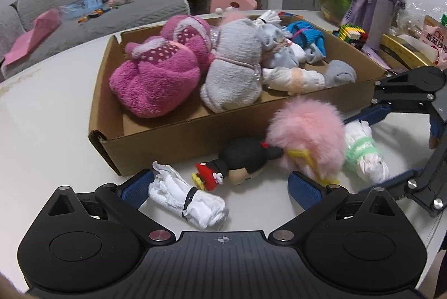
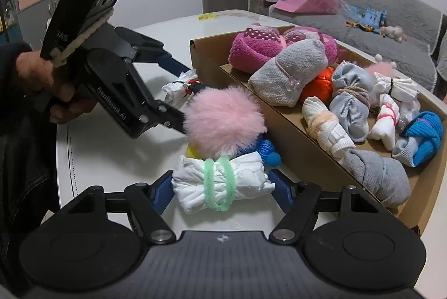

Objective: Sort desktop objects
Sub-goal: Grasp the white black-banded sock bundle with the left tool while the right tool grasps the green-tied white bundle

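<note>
Left wrist view: my left gripper [image 1: 220, 187] has its fingers wide; the white roll [image 1: 187, 201] touches the left finger, long axis slanting across the gap; doll [image 1: 237, 163] just ahead; box [image 1: 178, 131] wall close beyond.

Right wrist view: my right gripper [image 2: 223, 188] fingers straddle the banded bundle [image 2: 220, 187], long axis crosswise, grip not closed; pompom [image 2: 223, 120] just beyond; bare table [image 2: 97, 148] leftward.

box [image 1: 173, 131]: matt cardboard | pompom [image 1: 306, 131]: fluffy fur | table [image 1: 50, 109]: smooth white
</note>
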Demonstrator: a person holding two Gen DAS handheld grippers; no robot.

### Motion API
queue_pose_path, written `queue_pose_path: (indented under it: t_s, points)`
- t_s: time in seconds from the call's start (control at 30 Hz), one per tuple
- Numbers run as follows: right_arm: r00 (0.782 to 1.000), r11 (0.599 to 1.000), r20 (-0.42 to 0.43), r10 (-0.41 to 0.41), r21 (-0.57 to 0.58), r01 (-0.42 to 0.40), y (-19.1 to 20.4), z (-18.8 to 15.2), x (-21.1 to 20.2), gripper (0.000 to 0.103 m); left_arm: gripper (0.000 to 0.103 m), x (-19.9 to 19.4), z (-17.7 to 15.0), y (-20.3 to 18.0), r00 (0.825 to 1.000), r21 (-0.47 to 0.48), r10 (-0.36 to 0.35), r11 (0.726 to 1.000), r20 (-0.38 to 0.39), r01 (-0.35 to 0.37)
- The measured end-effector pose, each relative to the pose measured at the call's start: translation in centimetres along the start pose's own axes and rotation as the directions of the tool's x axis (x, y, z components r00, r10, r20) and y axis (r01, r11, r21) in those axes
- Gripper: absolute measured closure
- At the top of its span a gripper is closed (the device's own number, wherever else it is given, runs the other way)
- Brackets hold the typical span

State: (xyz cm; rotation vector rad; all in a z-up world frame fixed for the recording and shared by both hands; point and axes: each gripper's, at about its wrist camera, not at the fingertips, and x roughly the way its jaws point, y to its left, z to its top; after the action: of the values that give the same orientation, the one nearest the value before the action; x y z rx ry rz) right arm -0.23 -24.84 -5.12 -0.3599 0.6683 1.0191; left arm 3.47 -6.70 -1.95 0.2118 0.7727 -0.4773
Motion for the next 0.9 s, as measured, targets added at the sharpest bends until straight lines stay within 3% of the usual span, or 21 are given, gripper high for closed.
queue_pose_path:
  t_s: [0.17,0.27,0.43,0.5,0.6,0.67,0.7,0.9]
  points:
    - [1.000,1.000,0.019,-0.004,0.026,0.003,-0.3,-0.4,-0.5,0.040,0.006,-0.5,-0.3,-0.3,1.000,-0.002,-0.001,1.000,-0.001,0.001]
    - [1.000,0.999,0.026,-0.005,0.041,0.004,-0.4,-0.5,-0.8,0.041,0.014,-1.0,-0.4,-0.4,1.000,-0.013,0.006,1.000,-0.001,-0.006]
    - [0.999,0.998,0.051,-0.002,0.069,-0.002,-0.5,-0.8,-1.7,0.042,0.041,-1.9,-0.4,-0.4,1.000,-0.037,0.016,0.999,-0.008,-0.017]
    - [0.998,0.996,0.061,0.000,0.086,-0.006,-0.8,-0.8,-2.1,0.042,0.045,-2.2,-0.4,-0.2,1.000,-0.054,0.014,0.998,-0.013,-0.015]
    - [0.997,0.994,0.083,-0.005,0.112,-0.004,-1.1,-0.9,-2.9,0.042,0.045,-2.5,-0.7,-0.2,1.000,-0.055,0.027,0.998,-0.014,-0.028]
    - [0.996,0.993,0.087,-0.010,0.121,0.000,-1.2,-1.0,-3.0,0.042,0.033,-2.5,-0.9,-0.2,0.999,-0.049,0.050,0.998,-0.010,-0.050]
    - [0.996,0.993,0.085,-0.011,0.122,0.000,-1.3,-1.0,-2.9,0.042,0.018,-2.4,-1.1,-0.1,0.998,-0.046,0.055,0.997,-0.011,-0.056]
    - [0.997,0.993,0.076,-0.010,0.117,0.001,-1.1,-1.1,-2.6,0.042,0.015,-2.8,-1.6,-0.5,0.998,-0.011,0.059,0.998,-0.021,-0.059]
